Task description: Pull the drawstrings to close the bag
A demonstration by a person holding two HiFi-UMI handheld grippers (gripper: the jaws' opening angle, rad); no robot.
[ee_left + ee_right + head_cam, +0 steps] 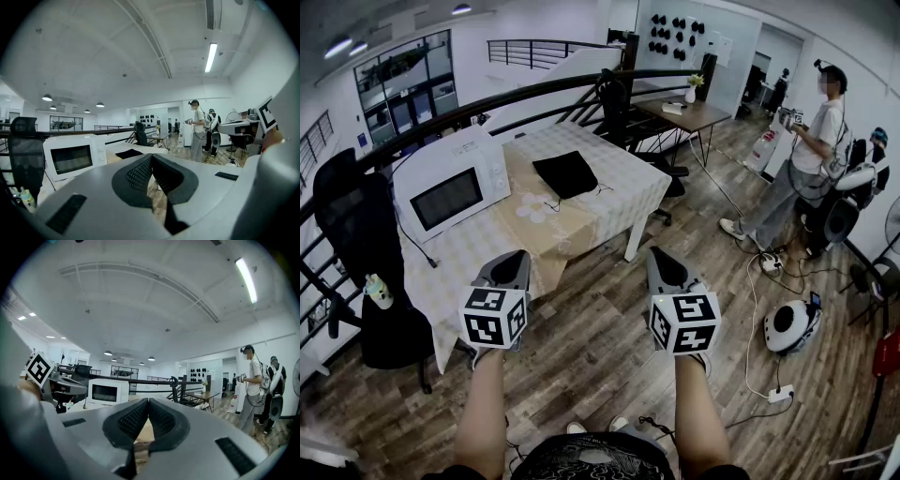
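A flat black drawstring bag (566,173) lies on the checked tablecloth of the table (609,202), its thin strings trailing toward the table's near side. It also shows as a dark patch (129,153) in the left gripper view. My left gripper (517,257) is held in the air in front of the table's near edge, jaws shut with nothing between them. My right gripper (654,253) hangs level with it to the right, over the wooden floor, also shut and empty. Both are well short of the bag.
A white microwave (450,187) stands on the table's left part. A black office chair (366,272) sits at the left, a railing (534,94) runs behind the table. A person (802,159) stands at the right among cables and a white device (789,325) on the floor.
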